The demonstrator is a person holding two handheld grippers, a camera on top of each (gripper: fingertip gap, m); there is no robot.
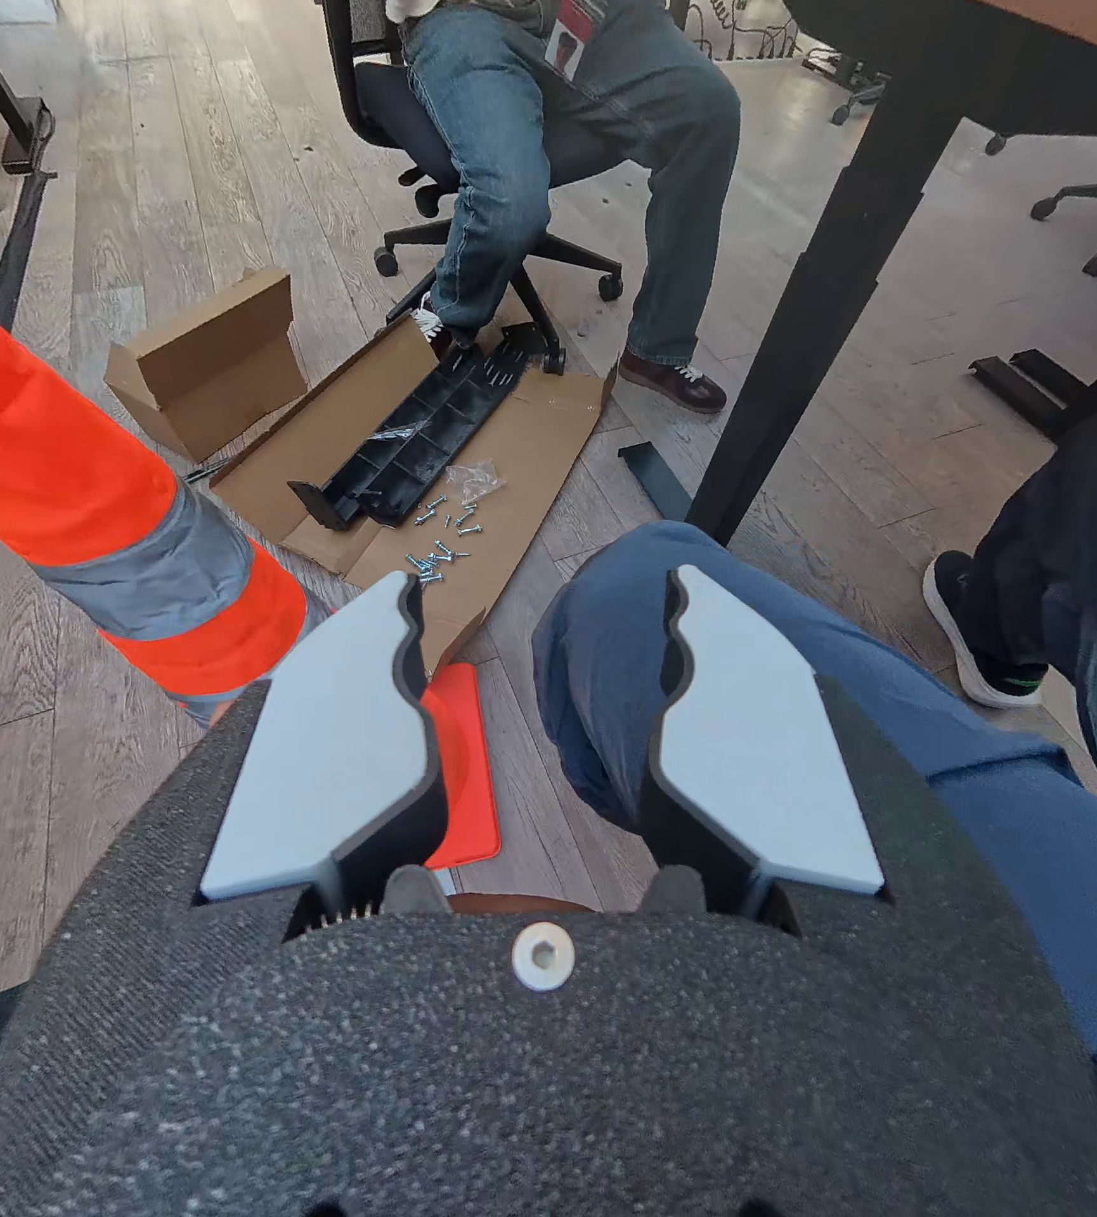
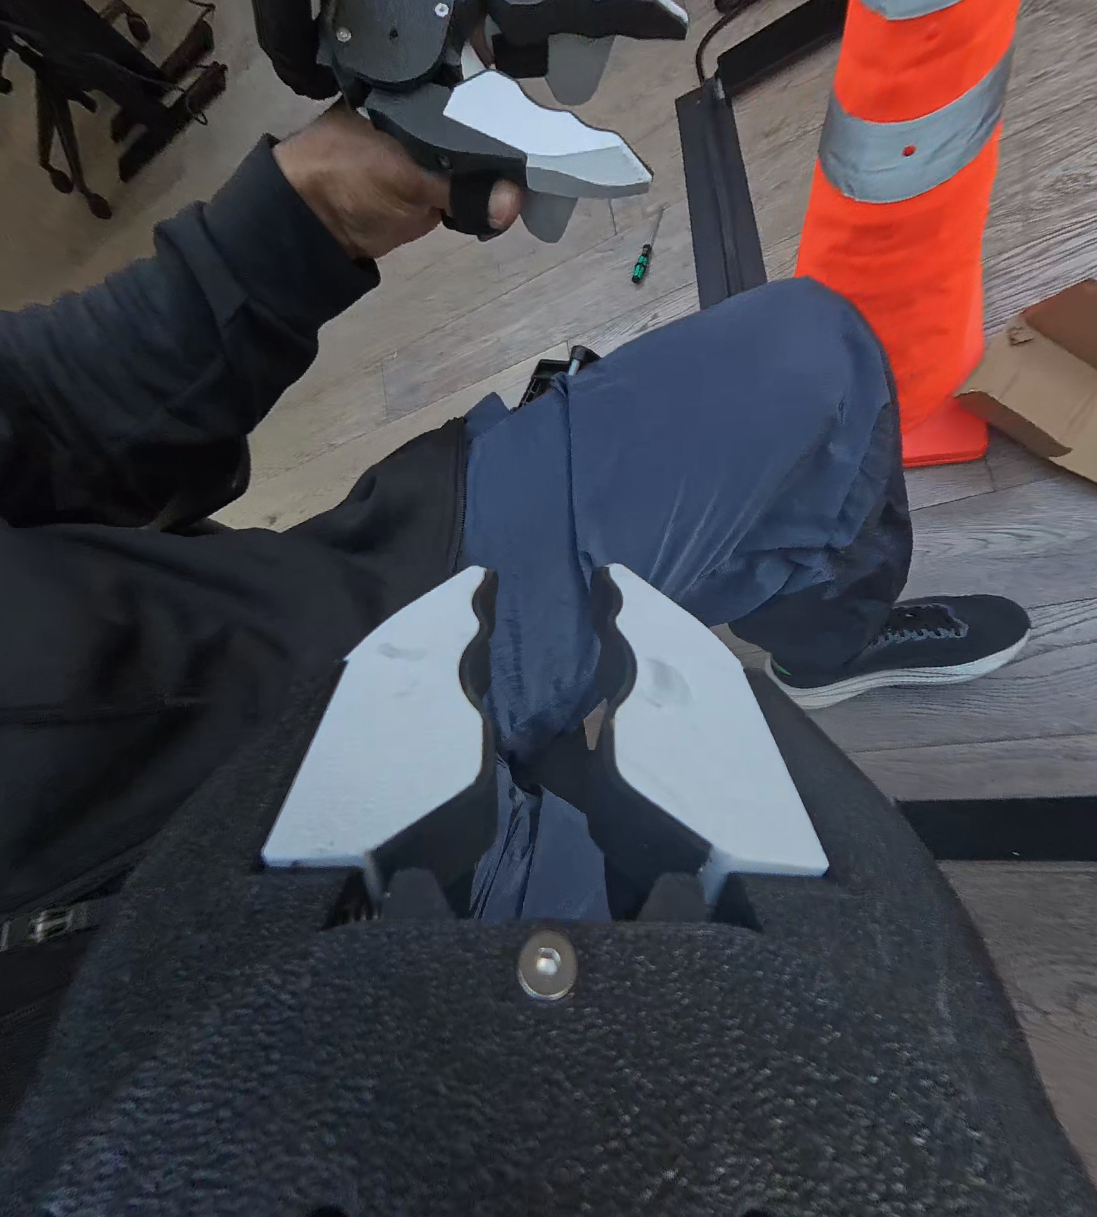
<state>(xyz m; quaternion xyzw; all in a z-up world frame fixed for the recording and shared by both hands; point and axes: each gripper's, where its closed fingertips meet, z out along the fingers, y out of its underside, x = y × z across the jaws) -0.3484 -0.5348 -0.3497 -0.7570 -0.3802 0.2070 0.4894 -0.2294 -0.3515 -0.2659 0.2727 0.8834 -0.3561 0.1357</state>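
Hovering wide open and empty at frame centre of the left wrist view, left gripper (image 1: 542, 579) above a blue trouser knee (image 1: 625, 632); loose screws (image 1: 437, 546) on flattened cardboard (image 1: 533, 448) just beyond the left fingertip, orange cone (image 1: 71, 461) at left. Standing partly open at centre of the right wrist view, right gripper (image 2: 546, 576), with a fold of the blue trouser cloth between the fingers; clamped or slack, cannot tell.

Your right gripper (image 2: 544, 583) is hovering over your navy trouser leg (image 2: 717, 448), its 2 fingers (image 2: 414, 711) standing partly apart. Your left hand (image 2: 368, 191) is holding the other gripper (image 2: 559, 141) near an orange cone (image 2: 895, 230), a screwdriver (image 2: 643, 253) and cardboard (image 2: 1073, 402).
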